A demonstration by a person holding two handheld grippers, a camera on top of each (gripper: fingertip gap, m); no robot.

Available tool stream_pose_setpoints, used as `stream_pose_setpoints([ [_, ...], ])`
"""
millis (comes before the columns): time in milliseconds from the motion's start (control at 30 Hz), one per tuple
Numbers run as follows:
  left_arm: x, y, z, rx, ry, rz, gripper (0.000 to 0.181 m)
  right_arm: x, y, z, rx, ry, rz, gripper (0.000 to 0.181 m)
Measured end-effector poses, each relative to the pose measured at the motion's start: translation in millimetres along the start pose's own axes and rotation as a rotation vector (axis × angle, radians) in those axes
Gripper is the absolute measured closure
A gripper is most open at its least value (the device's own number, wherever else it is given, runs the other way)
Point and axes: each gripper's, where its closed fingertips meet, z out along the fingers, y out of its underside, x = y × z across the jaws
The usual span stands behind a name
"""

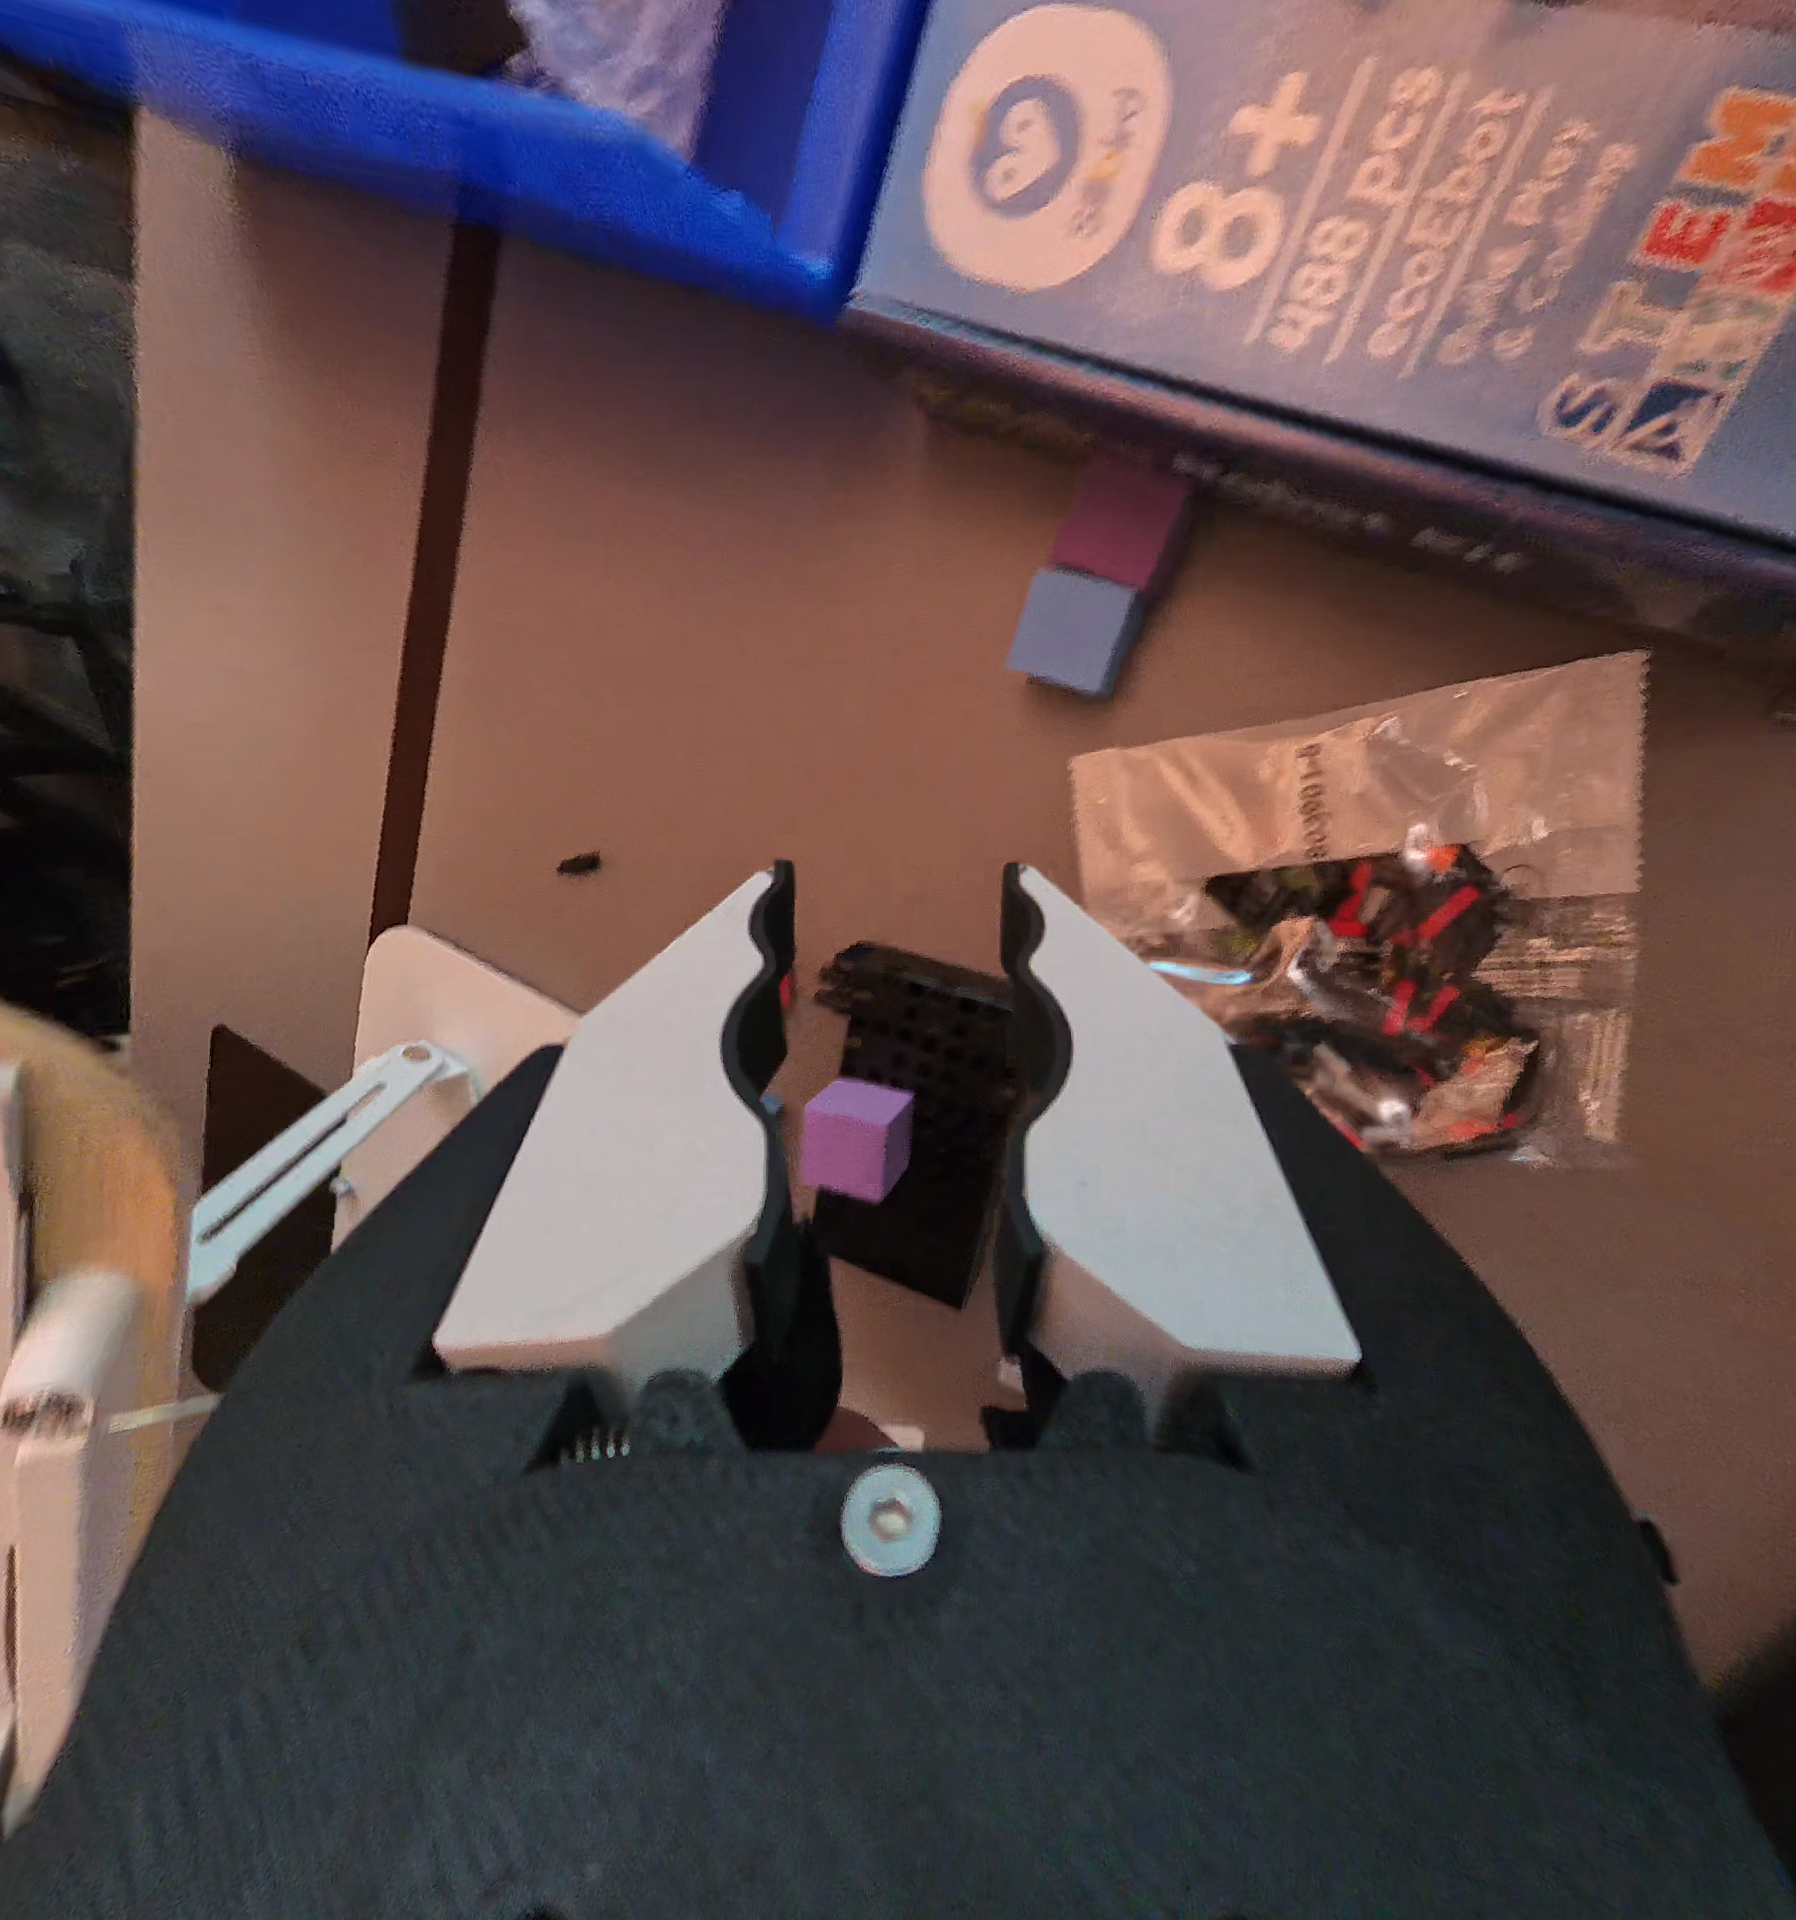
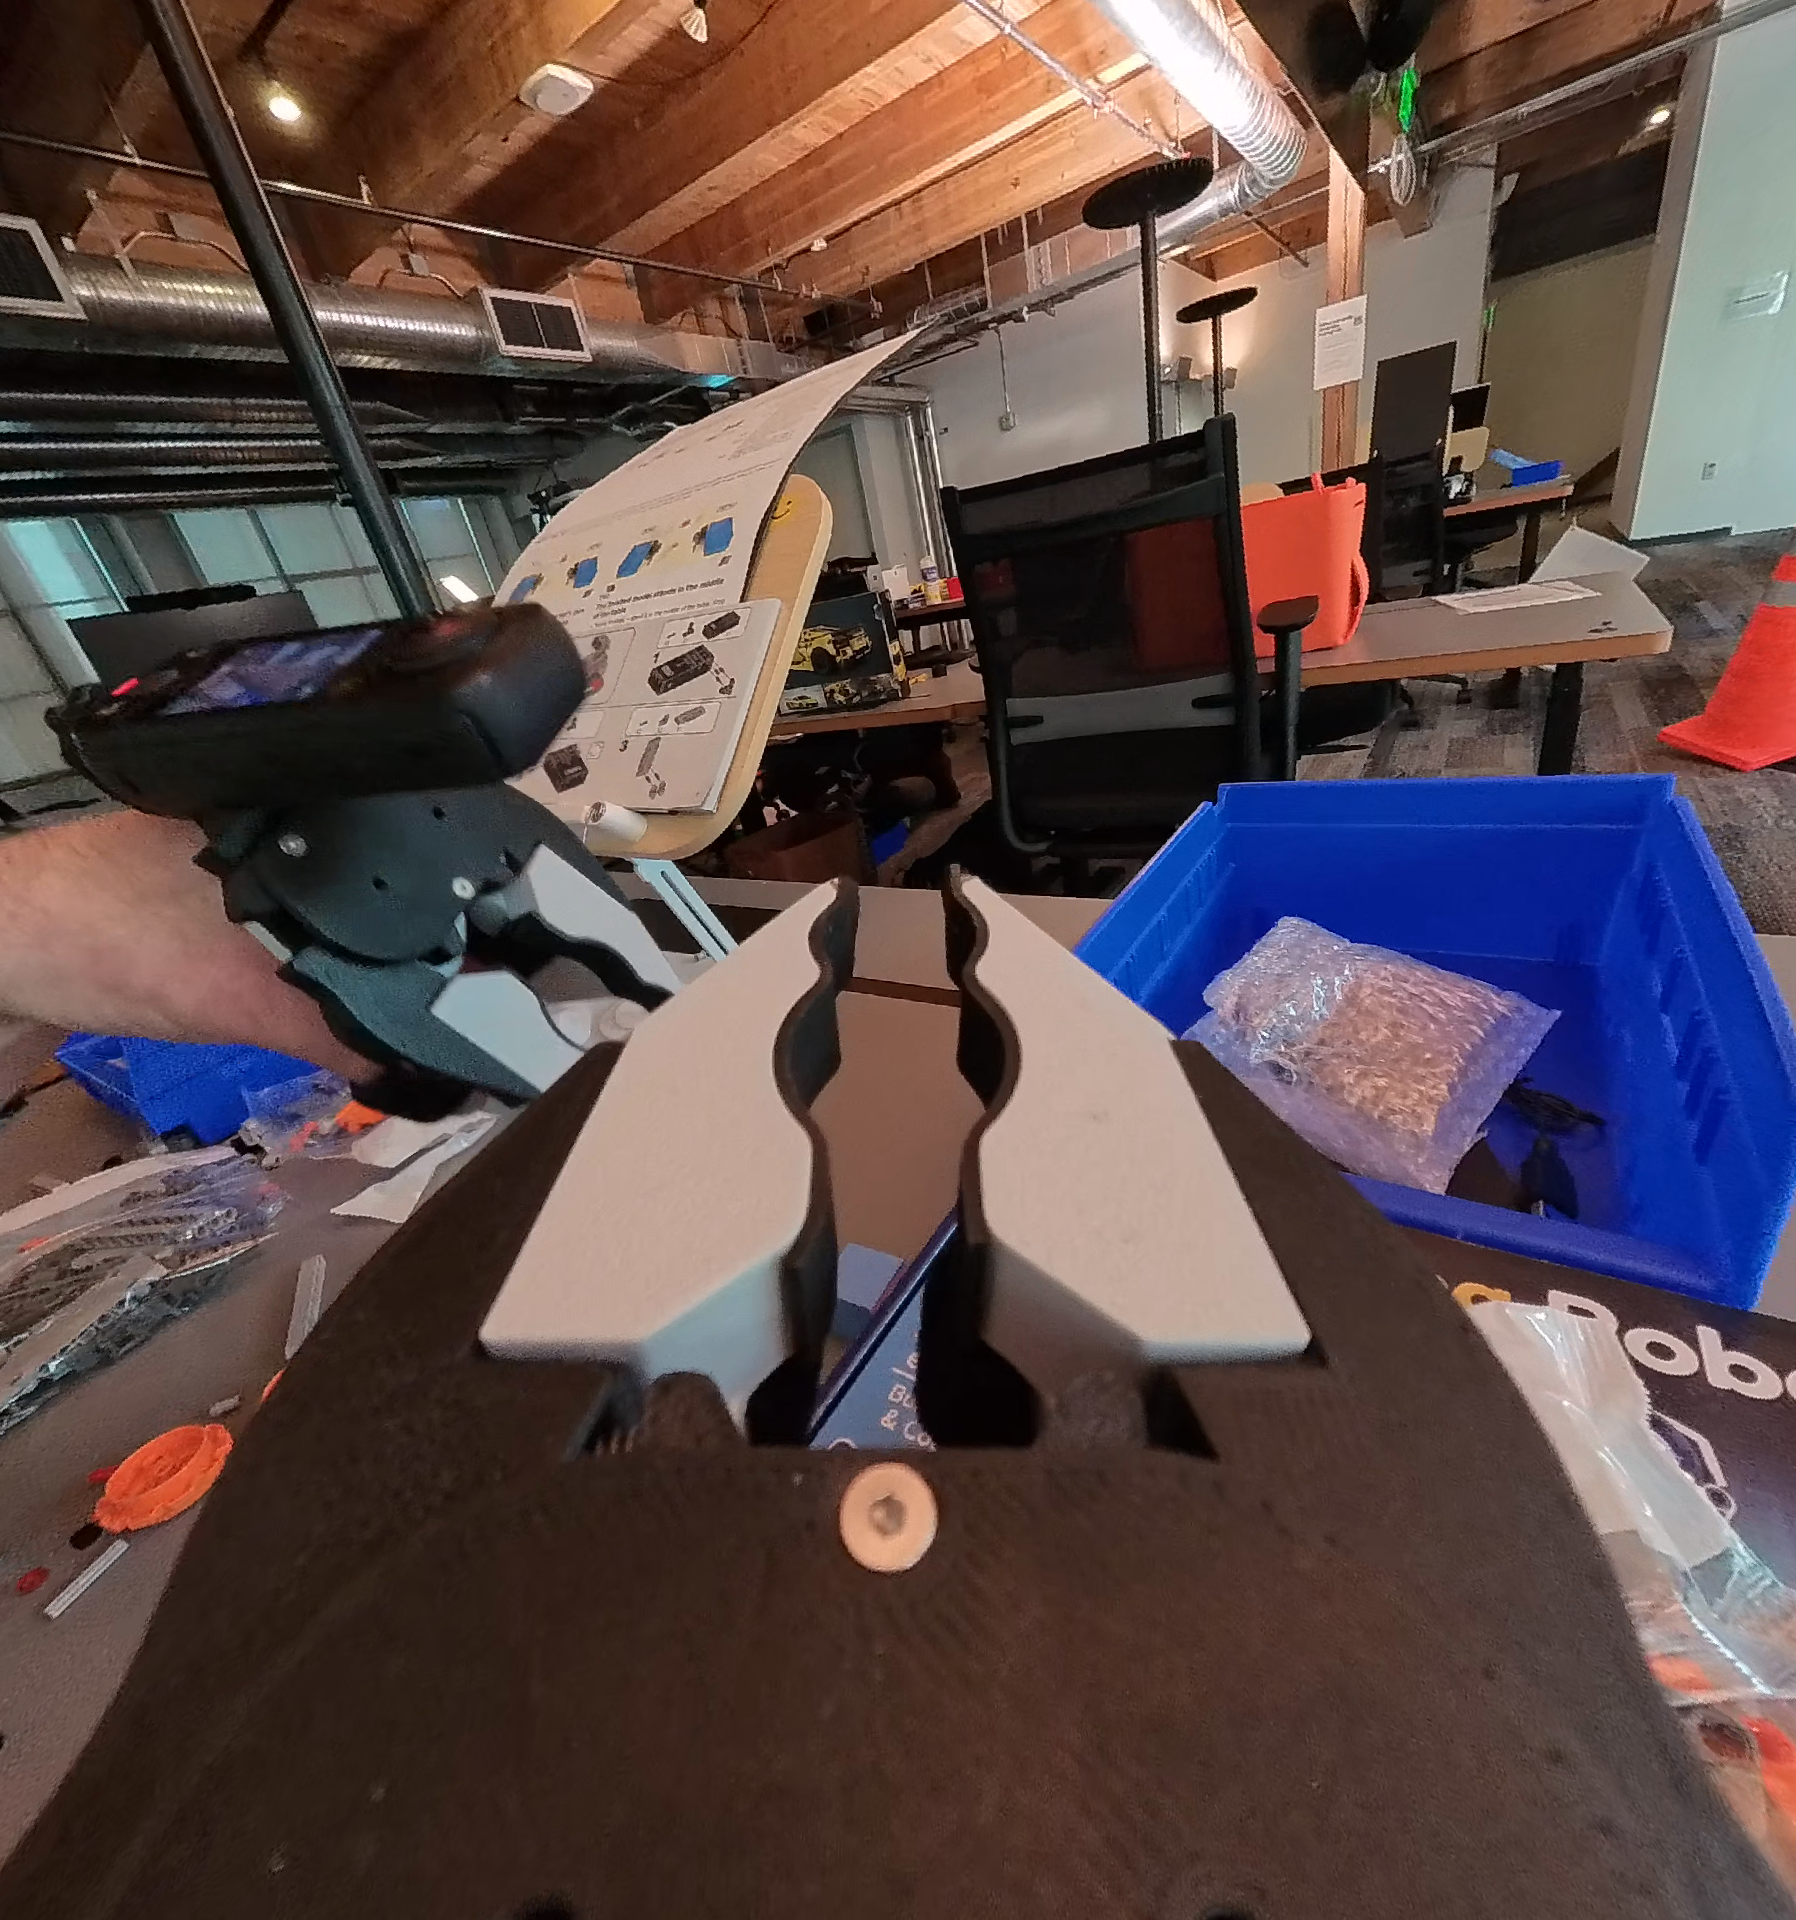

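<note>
The left tool [image 1: 899, 883] points down at the desk [image 1: 717, 644] with its jaws standing apart, a moderate gap between them and nothing gripped. Straight ahead in that gap lies a black perforated block [image 1: 925, 1122], flat on the desk, its long axis running roughly along the line of the fingers and leaning a little to the right at its near end. On top of the block sits a small purple cube [image 1: 858, 1138], nearer the left finger than the right; whether it touches that finger's dark pad cannot be told. The left tool is clearly the nearer one to both.

Beyond the fingertips, well apart from the block, a magenta square and a grey-blue square [image 1: 1081, 629] lie edge to edge beside a long blue printed box [image 1: 1393, 260]. To the right of the tool lies a clear plastic bag of black and red parts [image 1: 1372, 966], and a tiny dark piece [image 1: 579, 862] lies to the left.

The right tool [image 2: 899, 904] is raised and looks level across the room, its jaws narrow but not closed, empty. A blue bin [image 2: 1704, 1091] holding a bubble-wrapped packet [image 2: 1361, 1049] is to its right. In this view the left tool shows at the left, held by a hand [image 2: 146, 966] and tilted downward in front of a propped instruction sheet [image 2: 665, 582].
</note>
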Motion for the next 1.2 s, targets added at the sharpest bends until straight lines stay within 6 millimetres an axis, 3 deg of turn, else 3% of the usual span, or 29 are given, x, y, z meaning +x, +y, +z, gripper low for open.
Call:
stream_pose_setpoints([
  [200, -57.0, 54.4, -39.4, 0.121, -0.157, -0.164, 0.144, -2.2, 3.1, 2.1, -0.013, -0.015, 0.008, 0.165],
  [367, -113.2, 117.5, -77.8, 0.202, -0.333, -0.312, 0.144, -9.8, 10.2, 7.4, -0.043, -0.034, -0.017, 0.164],
  [533, -157.7, 164.1, -99.4, 0.255, -0.467, -0.376, 0.144, -21.2, 21.2, 14.6, -0.087, -0.062, -0.068, 0.160],
  [667, -170.0, 165.4, -94.5, 0.271, -0.535, -0.202, 0.145, -23.6, 36.1, 21.5, -0.144, -0.060, -0.120, 0.160],
  [733, -171.8, 156.1, -85.5, 0.276, -0.547, -0.109, 0.146, -24.8, 38.9, 23.1, -0.151, -0.071, -0.117, 0.159],
  [867, -185.1, 157.8, -60.4, 0.156, -0.577, -0.006, 0.144, -20.2, 36.7, 21.3, -0.146, -0.052, -0.142, 0.160],
  [933, -192.4, 158.4, -54.2, 0.140, -0.599, 0.016, 0.146, -17.8, 37.0, 20.9, -0.150, -0.042, -0.159, 0.160],
  [1000, -199.4, 156.4, -56.5, 0.170, -0.624, -0.005, 0.162, -14.1, 39.1, 21.2, -0.162, -0.025, -0.182, 0.161],
  [1200, -198.9, 155.5, -55.8, 0.184, -0.661, -0.053, 0.163, -6.8, 47.3, 23.6, -0.197, 0.017, -0.257, 0.161],
])
